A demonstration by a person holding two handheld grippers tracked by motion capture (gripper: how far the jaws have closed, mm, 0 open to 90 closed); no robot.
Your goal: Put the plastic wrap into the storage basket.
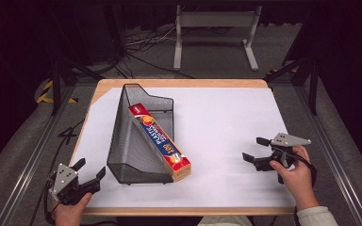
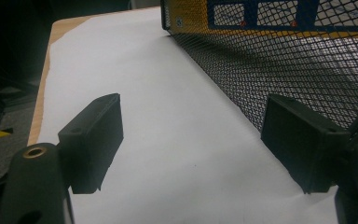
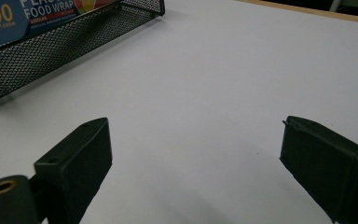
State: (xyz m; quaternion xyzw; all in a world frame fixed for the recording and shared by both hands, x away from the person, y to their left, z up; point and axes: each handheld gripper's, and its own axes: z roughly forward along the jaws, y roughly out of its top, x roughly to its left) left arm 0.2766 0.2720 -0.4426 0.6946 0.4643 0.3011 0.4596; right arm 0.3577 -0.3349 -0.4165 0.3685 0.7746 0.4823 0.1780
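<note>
Food-wrap box (image 1: 161, 142) lying slanted in black mesh holder (image 1: 131, 150), mid-table

Box top face, high view: the food wrap box (image 1: 161, 142) reads "100" near its close end, and "PLASTIC" along its length; the smaller print is too small to read.
Box side, right gripper view: the food wrap box (image 3: 32, 16) reads "100" in yellow and "FOOD WRAP" in white; the line above is cut off, and the small line under "100" is too blurred to read.
</note>
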